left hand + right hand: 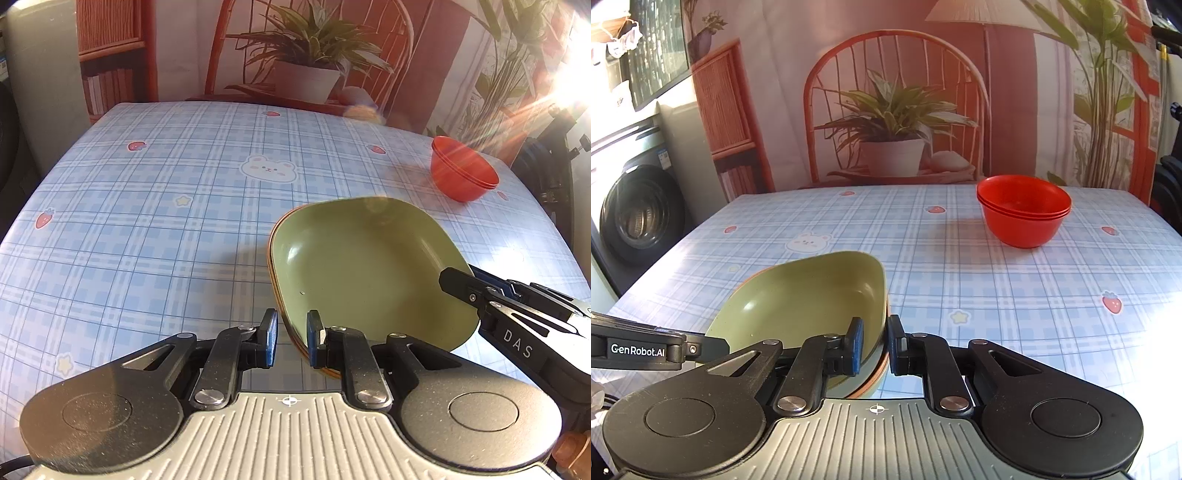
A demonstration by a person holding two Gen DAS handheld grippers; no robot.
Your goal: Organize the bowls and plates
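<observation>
Stacked plates, green on top, sit near the table edge. My left gripper and right gripper each straddle the rim; whether they pinch, I cannot tell. Red bowls already nested: nearly done, I judge.

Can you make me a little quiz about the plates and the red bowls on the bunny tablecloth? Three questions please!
1. True or false: the red bowls sit nested in one stack.
2. What colour is the top plate in the plate stack?
A. blue
B. green
C. white
3. Fill in: the left gripper and the right gripper each have fingers on either side of the plate stack's ____.

Key
1. True; their rims show one inside another, standing on the tablecloth.
2. B; orange plate edges peek out beneath it.
3. rim; whether the pads press it, I cannot tell.
</observation>
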